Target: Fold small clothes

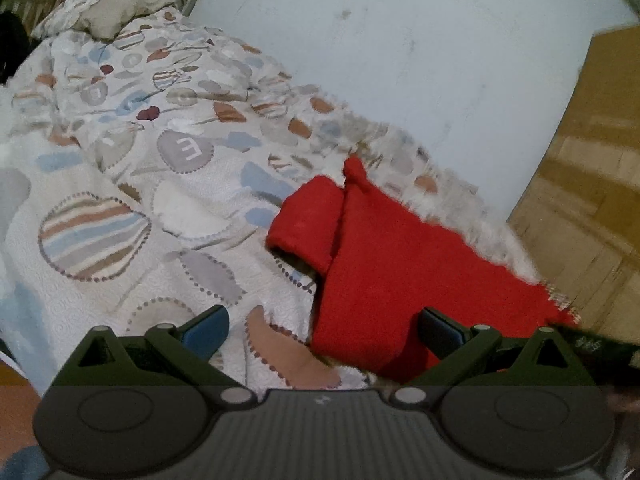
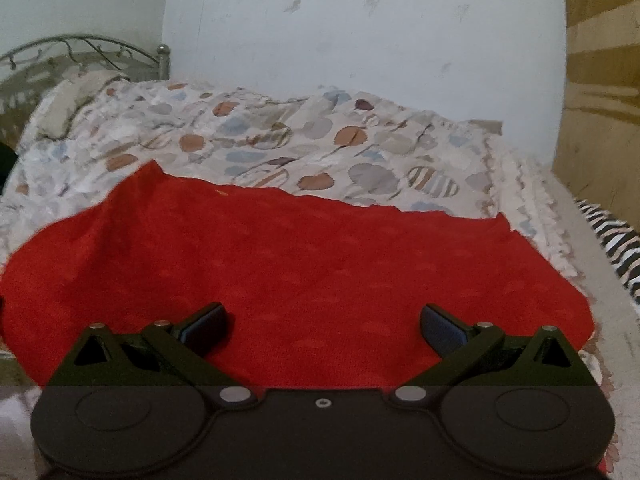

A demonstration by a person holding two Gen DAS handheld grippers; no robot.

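Note:
A small red garment (image 1: 392, 256) lies flat on the patterned bedspread (image 1: 132, 184), one short sleeve (image 1: 308, 224) sticking out to the left. My left gripper (image 1: 324, 328) is open and empty, just above the garment's near left edge. In the right wrist view the red garment (image 2: 288, 272) spreads wide across the bed. My right gripper (image 2: 324, 326) is open and empty, low over its near part, fingers wide apart.
The bedspread (image 2: 320, 148) is rumpled toward a pillow (image 1: 108, 8) and a metal headboard (image 2: 80, 48). A white wall (image 1: 400, 40) runs along the bed's far side. Wooden floor (image 1: 592, 200) lies beyond the bed edge. A zebra-striped cloth (image 2: 616, 248) lies at the right.

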